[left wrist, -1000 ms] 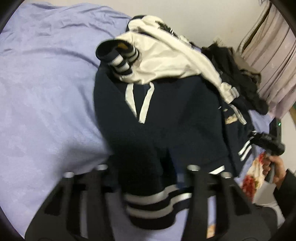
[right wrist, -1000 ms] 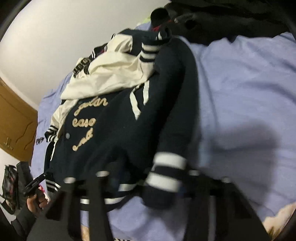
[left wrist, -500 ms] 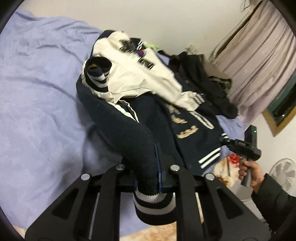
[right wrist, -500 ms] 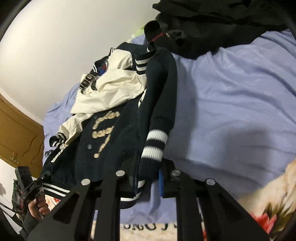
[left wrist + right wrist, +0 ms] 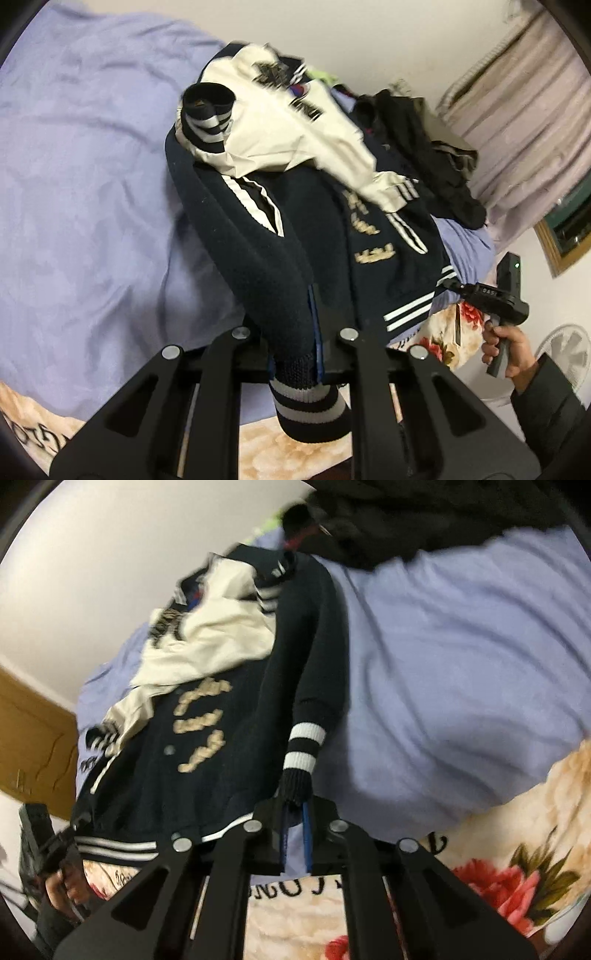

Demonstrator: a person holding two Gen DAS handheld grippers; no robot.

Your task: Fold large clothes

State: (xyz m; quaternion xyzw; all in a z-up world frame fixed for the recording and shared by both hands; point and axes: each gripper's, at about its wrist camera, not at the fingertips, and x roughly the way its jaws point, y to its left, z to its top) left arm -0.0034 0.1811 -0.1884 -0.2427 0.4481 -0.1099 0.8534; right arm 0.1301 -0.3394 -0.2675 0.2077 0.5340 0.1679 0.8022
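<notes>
A navy varsity jacket with cream lettering and striped hem lies on the lavender bed sheet; it also shows in the right wrist view. A white jacket lies bunched on top of it. My left gripper is shut on one navy sleeve, whose striped cuff hangs toward the camera. My right gripper is shut on the dark tip of the other sleeve's striped cuff, pulled taut off the bed.
A pile of dark clothes lies at the far end of the bed, also visible in the right wrist view. A floral blanket covers the near bed edge. Curtains, a fan and a wooden door surround the bed.
Both grippers closed on the jacket's sleeve cuffs and pulled back, drawing the sleeves out straight and away from the jacket body. The jacket looks farther away now.
</notes>
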